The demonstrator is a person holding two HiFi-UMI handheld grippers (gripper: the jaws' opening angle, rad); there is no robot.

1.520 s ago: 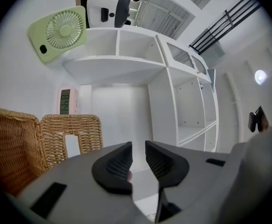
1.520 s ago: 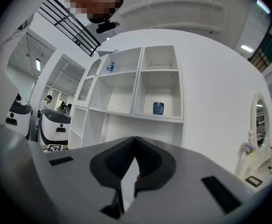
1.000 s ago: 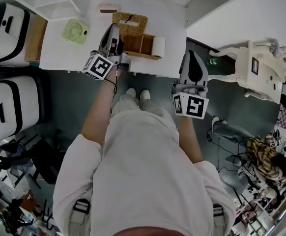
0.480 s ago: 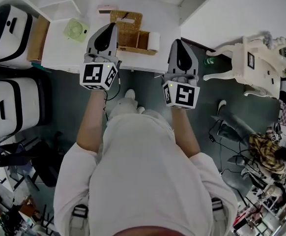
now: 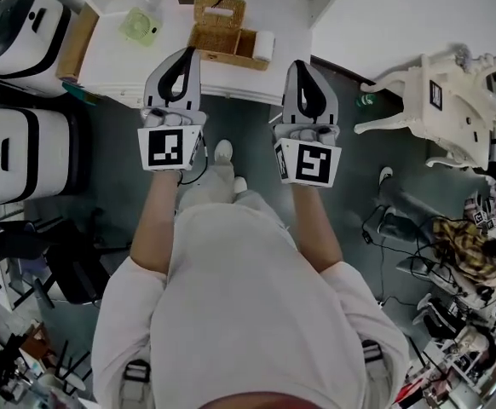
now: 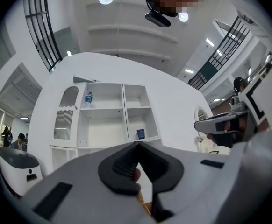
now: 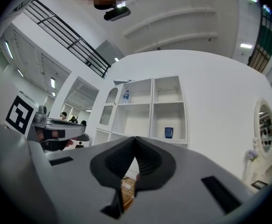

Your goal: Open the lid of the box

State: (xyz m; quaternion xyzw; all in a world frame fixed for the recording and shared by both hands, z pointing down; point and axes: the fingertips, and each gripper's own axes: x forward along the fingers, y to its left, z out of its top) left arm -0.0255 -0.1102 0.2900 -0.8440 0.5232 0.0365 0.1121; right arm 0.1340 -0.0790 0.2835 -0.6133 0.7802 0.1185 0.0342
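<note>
Left gripper (image 6: 137,146) jaws were together at the tips, nothing clamped, with only a narrow wedge slit below where they met. Right gripper (image 7: 135,141) was the same: jaws closed tip to tip, empty. A bit of the brown woven wicker box (image 7: 126,186) showed through the right slit, beyond the jaws and not touched. In the head view the box sat ahead of both sets of jaws, between their two lines and clear of both tips, on a white table (image 5: 150,65), its woven lid down. A white roll (image 5: 264,45) stood in the box end ahead of the right jaws. A pale green flat fan (image 5: 136,25) lay on the table ahead and left of the left jaws. Both grippers were held side by side, apart from each other. Far past the jaws, both gripper views showed a white open shelf unit (image 6: 105,120) holding a small blue cup (image 6: 140,134) and a clear bottle (image 6: 89,99).
</note>
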